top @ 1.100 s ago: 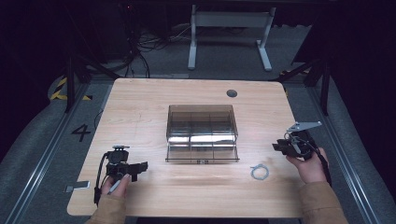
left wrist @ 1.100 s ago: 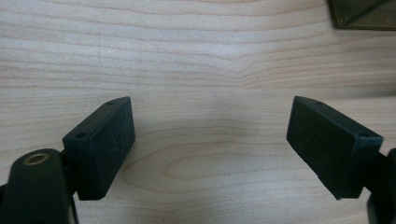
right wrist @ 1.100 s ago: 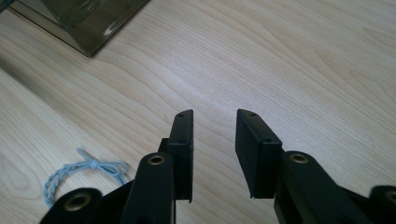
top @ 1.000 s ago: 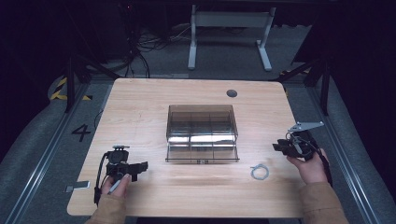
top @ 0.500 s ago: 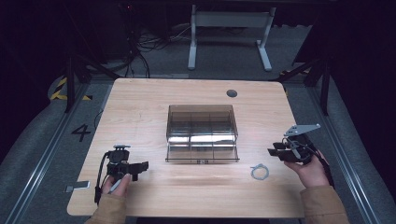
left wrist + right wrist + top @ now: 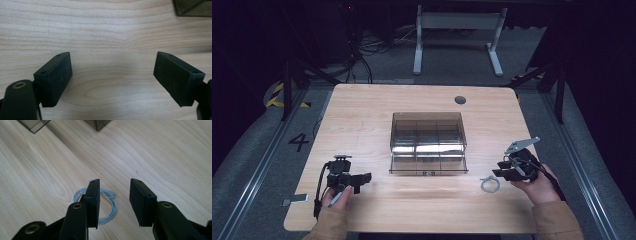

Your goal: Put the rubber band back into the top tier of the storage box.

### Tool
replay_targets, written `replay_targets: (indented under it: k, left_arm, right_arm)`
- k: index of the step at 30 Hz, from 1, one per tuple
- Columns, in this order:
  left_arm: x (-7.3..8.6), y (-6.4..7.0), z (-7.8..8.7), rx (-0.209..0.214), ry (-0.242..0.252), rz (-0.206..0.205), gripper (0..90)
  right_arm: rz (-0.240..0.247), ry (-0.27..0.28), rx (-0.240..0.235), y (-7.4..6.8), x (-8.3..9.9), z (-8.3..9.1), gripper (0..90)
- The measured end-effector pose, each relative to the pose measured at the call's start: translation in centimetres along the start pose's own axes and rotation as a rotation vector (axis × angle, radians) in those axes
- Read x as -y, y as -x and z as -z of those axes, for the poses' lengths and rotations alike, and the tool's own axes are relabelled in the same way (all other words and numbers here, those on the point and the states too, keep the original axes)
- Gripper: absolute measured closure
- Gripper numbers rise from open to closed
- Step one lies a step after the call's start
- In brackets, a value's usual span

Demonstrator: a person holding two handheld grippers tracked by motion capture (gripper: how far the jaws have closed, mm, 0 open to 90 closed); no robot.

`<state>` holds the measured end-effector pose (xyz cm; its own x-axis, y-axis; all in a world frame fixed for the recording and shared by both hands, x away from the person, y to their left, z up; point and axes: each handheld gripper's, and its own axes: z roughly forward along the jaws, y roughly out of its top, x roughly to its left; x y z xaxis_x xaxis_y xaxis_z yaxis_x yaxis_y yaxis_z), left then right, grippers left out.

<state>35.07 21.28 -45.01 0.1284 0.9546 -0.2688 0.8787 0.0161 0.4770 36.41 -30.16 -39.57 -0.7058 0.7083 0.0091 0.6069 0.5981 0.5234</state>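
A small coil of pale blue wire [image 6: 489,184] lies on the wooden table [image 6: 422,105] near the front right. My right gripper [image 6: 500,172] hovers just right of it, open, jaws partly apart. In the right gripper view the coil [image 6: 109,202] sits under and behind the left jaw, with nothing between the fingers of that gripper [image 6: 113,195]. My left gripper [image 6: 362,179] rests at the front left, open wide over bare wood [image 6: 112,67]. A clear smoky compartment box [image 6: 428,142] stands mid-table.
A dark round grommet [image 6: 460,100] sits at the table's far edge. A corner of the box [image 6: 192,8] shows at the top right of the left gripper view. A white desk frame [image 6: 457,35] stands on the floor beyond the table.
My right gripper has shifted slightly forward and left toward the wire coil. The left gripper has stayed where it was.
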Motion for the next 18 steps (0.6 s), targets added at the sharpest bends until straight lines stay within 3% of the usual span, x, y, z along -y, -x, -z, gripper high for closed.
replay_targets:
  k: [12, 18]
  left_arm:
    - [0.0, 0.0, 0.0, 0.000, 0.000, 0.001, 16.0]
    - [0.0, 0.0, 0.0, 0.002, -0.003, 0.001, 16.0]
  right_arm:
    - [0.030, -0.042, -0.036, -0.5, -0.1, -1.8, 59.2]
    - [0.021, -0.028, -0.062, -0.5, 0.0, -2.5, 60.5]
